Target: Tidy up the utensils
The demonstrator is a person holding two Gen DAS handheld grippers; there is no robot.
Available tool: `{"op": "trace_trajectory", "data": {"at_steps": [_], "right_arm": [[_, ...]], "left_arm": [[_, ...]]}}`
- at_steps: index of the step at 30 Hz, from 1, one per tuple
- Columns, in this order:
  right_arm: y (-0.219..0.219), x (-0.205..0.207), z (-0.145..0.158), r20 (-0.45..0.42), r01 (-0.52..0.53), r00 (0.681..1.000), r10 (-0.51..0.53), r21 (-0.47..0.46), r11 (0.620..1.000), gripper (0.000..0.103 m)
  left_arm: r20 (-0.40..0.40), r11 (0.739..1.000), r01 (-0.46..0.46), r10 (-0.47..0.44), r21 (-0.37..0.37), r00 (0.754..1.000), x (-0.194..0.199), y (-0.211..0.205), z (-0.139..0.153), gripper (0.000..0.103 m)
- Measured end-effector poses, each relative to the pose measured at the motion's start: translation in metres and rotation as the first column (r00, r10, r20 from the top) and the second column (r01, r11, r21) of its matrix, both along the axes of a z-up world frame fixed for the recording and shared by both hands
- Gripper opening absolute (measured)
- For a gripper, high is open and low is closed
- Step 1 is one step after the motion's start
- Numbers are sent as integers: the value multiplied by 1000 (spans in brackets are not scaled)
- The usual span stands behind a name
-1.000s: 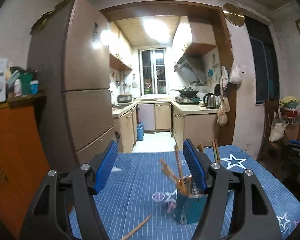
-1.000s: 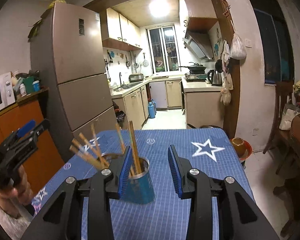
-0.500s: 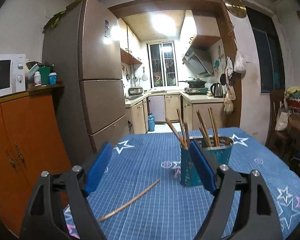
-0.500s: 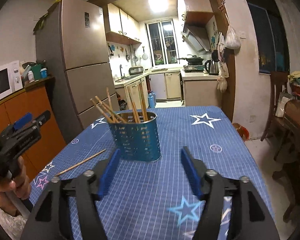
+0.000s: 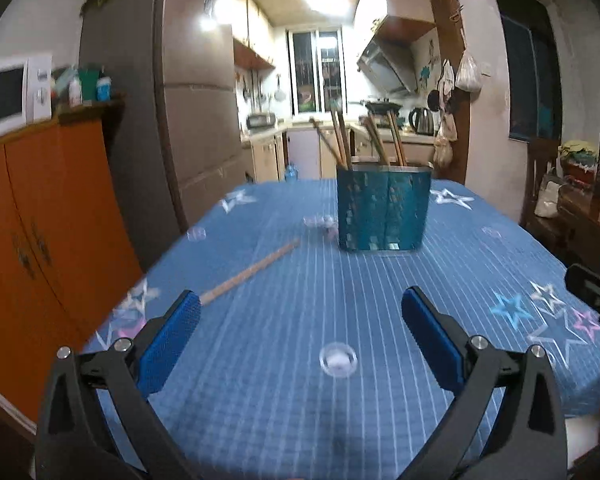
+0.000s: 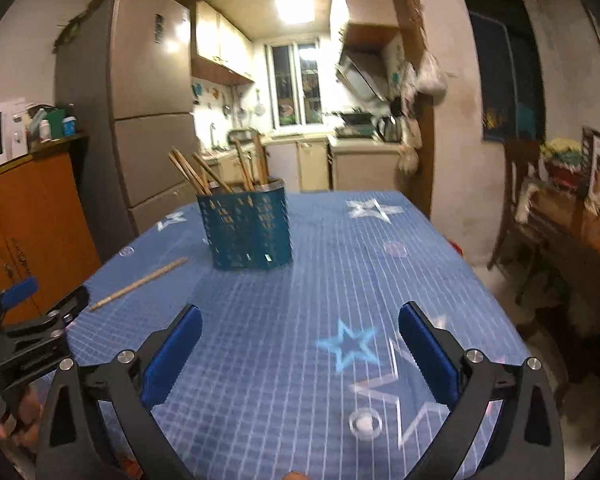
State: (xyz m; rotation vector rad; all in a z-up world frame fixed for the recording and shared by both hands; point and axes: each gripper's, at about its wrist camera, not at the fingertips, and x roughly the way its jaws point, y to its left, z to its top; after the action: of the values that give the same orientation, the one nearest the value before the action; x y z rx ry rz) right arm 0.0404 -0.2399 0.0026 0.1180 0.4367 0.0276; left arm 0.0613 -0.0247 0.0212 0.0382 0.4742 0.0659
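A teal perforated utensil holder [image 5: 382,210] [image 6: 247,232] stands upright on the blue star tablecloth [image 5: 340,304] [image 6: 340,280], with several wooden chopsticks [image 5: 342,140] [image 6: 196,174] sticking out of it. One loose chopstick [image 5: 252,271] [image 6: 140,283] lies flat on the cloth, left of the holder. My left gripper [image 5: 300,314] hovers low near the table's front edge, its jaws opening wide with nothing between them; its near end of the chopstick lies just past the left finger. My right gripper [image 6: 300,322] is likewise opening and empty, well short of the holder.
An orange cabinet [image 5: 40,240] with a microwave [image 5: 4,96] stands left of the table, a tall fridge [image 5: 196,100] behind it. A kitchen opens beyond. A wooden chair and cluttered sideboard [image 6: 560,216] stand to the right. The other gripper [image 6: 24,332] and a hand show at lower left.
Both grippers have drawn back from the holder and sunk toward the table, and their jaws have spread from around the holder to wide open. The holder stays on the cloth.
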Motion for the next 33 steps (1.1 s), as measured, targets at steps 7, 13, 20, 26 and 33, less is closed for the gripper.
{"op": "trace_trajectory", "data": {"at_steps": [7,13,20,26,33], "right_arm": [[2,-32,-36,-87,45,996,-38,91,995,98],[13,-41,-32,-60,25,998,-22,54,998,98],[10,-42,-33,-63,27,998,-23,61,998,98],[12,-41,-33,-74,20,997,-16,60,998,98],[12,-40,-33,-74,16,997,-12,62,998,98]], "left_arm": [[-77,998,64,-64,-6,995,-23,-13,-22,97],[-33,998,58,-57,33,998,-32,-19,-16,97],[-28,999,29,-28,31,999,-33,-13,-14,97],[-31,999,26,-25,31,999,-32,-13,-14,97],[-34,999,26,-25,33,999,-31,-13,-14,97]]}}
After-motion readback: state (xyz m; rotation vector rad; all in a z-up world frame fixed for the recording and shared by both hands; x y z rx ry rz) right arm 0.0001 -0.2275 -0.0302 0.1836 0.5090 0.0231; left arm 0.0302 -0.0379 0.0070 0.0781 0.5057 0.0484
